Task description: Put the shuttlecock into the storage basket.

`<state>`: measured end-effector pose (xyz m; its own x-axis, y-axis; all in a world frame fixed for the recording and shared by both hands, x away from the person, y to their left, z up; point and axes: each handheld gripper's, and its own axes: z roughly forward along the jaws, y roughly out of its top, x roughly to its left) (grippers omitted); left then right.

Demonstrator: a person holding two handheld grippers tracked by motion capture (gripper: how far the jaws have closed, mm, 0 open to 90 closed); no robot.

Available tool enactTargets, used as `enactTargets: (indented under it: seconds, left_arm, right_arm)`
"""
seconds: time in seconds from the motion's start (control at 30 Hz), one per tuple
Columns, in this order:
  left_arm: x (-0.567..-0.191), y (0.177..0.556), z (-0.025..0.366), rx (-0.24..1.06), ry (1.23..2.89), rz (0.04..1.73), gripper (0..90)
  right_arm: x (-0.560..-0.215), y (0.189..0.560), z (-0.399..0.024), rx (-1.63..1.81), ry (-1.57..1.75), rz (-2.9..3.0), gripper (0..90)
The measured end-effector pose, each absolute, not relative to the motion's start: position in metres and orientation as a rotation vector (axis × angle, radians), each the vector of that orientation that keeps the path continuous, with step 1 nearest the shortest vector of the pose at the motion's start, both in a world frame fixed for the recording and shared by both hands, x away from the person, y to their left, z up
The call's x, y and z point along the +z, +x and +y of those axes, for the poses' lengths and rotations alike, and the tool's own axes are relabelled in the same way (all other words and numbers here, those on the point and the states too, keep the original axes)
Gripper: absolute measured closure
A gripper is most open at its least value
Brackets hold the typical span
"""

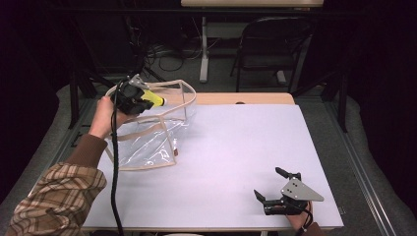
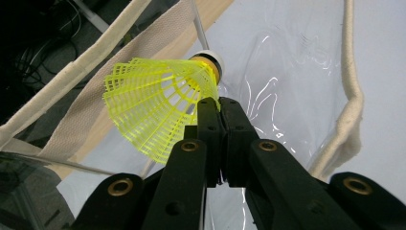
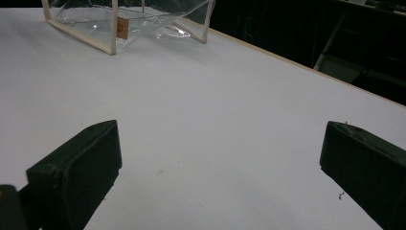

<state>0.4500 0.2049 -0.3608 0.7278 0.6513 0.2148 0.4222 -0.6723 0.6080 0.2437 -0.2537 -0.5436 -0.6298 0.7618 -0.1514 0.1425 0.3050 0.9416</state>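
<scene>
My left gripper (image 1: 143,100) hovers over the open top of a clear plastic bag (image 1: 147,142) with cream fabric trim, at the table's left. It is shut on the edge of a yellow shuttlecock's (image 2: 158,108) mesh skirt; the white cork tip points away toward the bag's far side. In the left gripper view my left gripper (image 2: 220,106) has its jaws pressed together on the skirt, and the clear plastic bag (image 2: 292,86) spreads below. My right gripper (image 1: 272,186) rests low near the table's front right, wide open, with nothing between its fingers. The right gripper (image 3: 220,163) faces the distant clear plastic bag (image 3: 139,19).
The white table top (image 1: 236,147) stretches between the bag and my right gripper. A wooden strip (image 1: 246,99) runs along the far edge. Beyond it stand a dark chair (image 1: 270,44) and a table leg (image 1: 203,49) among floor cables.
</scene>
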Motion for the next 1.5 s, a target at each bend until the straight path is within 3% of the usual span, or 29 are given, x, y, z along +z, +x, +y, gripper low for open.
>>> enactTargets:
  seconds: [0.6,0.8,0.93,1.27,1.5]
  left_arm:
    - [-0.366,0.453,0.202,0.535,2.442,0.823,87.3]
    - [-0.365,0.454,0.204,0.551,2.404,0.866,53.8]
    - [-0.361,0.452,0.206,0.576,2.358,0.887,47.5]
    - [-0.350,0.438,0.209,0.629,2.234,0.860,19.4]
    - [-0.343,0.424,0.200,0.684,2.141,0.816,11.9]
  right_arm:
    - [-0.544,0.244,-0.254,1.339,0.801,1.979,0.2]
    - [-0.544,0.244,-0.254,1.340,0.801,1.977,0.2]
    - [-0.544,0.244,-0.254,1.336,0.802,1.981,0.2]
    - [-0.544,0.244,-0.253,1.336,0.805,1.982,0.2]
    - [-0.544,0.244,-0.254,1.338,0.802,1.981,0.2]
